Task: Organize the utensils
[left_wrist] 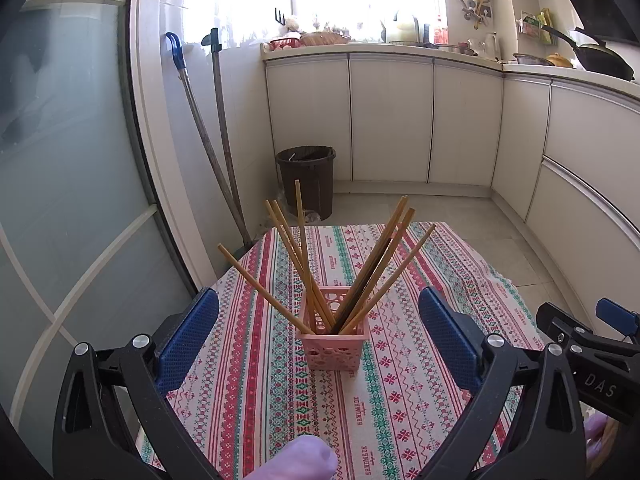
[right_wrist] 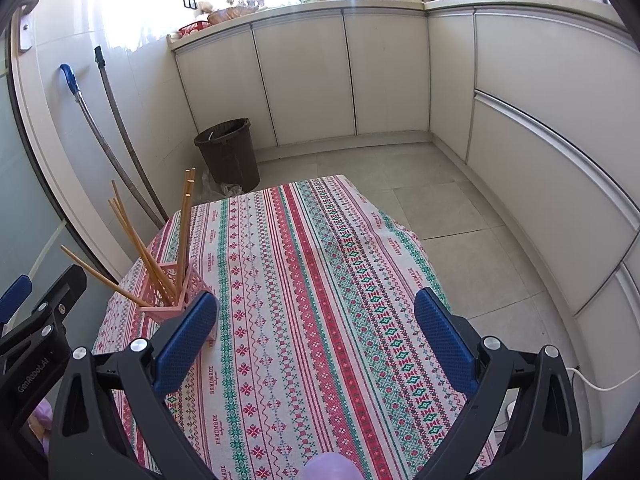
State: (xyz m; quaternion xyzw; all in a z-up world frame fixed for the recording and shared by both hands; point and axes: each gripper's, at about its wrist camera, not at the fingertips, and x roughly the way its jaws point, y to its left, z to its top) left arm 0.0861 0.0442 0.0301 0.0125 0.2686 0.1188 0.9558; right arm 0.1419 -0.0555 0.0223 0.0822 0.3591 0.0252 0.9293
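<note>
My left tool (left_wrist: 320, 344) hangs with its blue-padded fingers (left_wrist: 188, 344) spread wide and gripping nothing, the pink perforated plastic basket (left_wrist: 334, 346) framed between them at 12 o'clock on the desk (left_wrist: 256, 400), which wears a striped red, green and white patterned tablecloth. The basket stands upright and apart from both pads. A bundle of long tan wooden chopsticks (left_wrist: 280, 256) fans out of it: several lean toward 10 and 11 o'clock, others toward 1 o'clock, with one dark chopstick (left_wrist: 362, 292) among the right-leaning group.

My right tool (right_wrist: 316, 340) is likewise wide apart and empty, poised over bare tablecloth near the middle of the desk. From its camera the basket sits at 10 o'clock, just behind the left pad (right_wrist: 186, 340); whether pad and basket touch, I cannot tell. The left tool's black frame (right_wrist: 36, 332) shows at 9 o'clock in that view, and the right tool's frame shows at 3 o'clock in the left view.

A purple-gloved fingertip (left_wrist: 296, 460) shows at 6 o'clock in both views. Beyond the desk, at 12 o'clock, a dark brown round waste bin (left_wrist: 307, 180) stands on the tiled floor before white cabinet doors (left_wrist: 392, 120), and two long-handled mops (left_wrist: 208, 132) lean against the wall at 11 o'clock.
</note>
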